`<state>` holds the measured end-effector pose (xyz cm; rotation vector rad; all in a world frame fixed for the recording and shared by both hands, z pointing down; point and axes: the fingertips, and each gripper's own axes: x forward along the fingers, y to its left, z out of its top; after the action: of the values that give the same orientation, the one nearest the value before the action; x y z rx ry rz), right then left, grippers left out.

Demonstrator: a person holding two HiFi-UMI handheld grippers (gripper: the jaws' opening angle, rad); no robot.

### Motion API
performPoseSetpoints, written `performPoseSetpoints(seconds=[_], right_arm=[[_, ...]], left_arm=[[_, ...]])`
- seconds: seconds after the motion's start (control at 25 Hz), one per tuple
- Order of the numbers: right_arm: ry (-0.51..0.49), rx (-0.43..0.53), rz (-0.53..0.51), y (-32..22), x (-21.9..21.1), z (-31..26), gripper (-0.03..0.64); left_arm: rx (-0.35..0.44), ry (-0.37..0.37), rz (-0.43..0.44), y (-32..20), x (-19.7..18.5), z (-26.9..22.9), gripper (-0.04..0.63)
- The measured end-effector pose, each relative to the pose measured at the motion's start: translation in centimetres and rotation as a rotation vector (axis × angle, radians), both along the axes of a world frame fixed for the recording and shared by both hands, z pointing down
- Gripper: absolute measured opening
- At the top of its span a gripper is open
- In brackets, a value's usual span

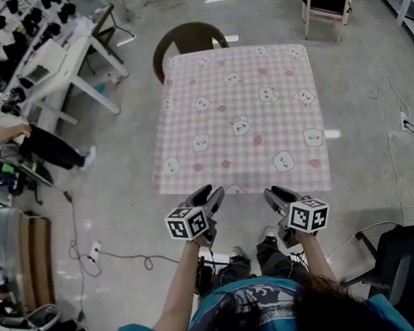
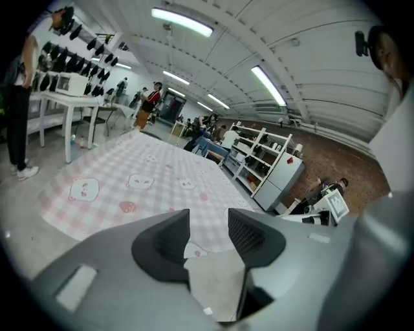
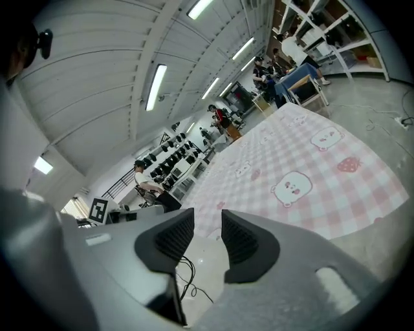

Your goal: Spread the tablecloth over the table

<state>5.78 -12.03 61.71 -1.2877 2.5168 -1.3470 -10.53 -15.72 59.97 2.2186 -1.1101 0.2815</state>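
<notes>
Covering the unseen table, checked tablecloth (image 1: pixel 238 116); left gripper (image 1: pixel 210 194), right gripper (image 1: pixel 274 193) jaws apart, empty.

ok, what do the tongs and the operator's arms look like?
The left tongs and right tongs have grey plastic bodies with dark, ribbed, wedge-shaped pads. Each carries a white cube with black square markers. The person wears a teal short-sleeved shirt.

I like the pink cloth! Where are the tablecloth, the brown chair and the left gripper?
tablecloth (image 1: pixel 238 116): head view, its middle.
brown chair (image 1: pixel 186 29): head view, its curved back.
left gripper (image 1: pixel 207 197): head view, between its fingertips.
</notes>
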Motion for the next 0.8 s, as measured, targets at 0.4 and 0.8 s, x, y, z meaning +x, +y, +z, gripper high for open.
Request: performPoseSetpoints(seconds=[0.4,0.8], right_arm=[[0.064,0.205,-0.083,0.6,-6.3,-8.8,0.115],[0.181,0.324,-0.060,3.1,-9.0,-14.0,0.077]], left_arm=[[0.205,0.040,0.128,1.7,-2.4,-8.0,0.145],[0.287,0.063,0.264,5.4,-3.4,-12.0,0.117]])
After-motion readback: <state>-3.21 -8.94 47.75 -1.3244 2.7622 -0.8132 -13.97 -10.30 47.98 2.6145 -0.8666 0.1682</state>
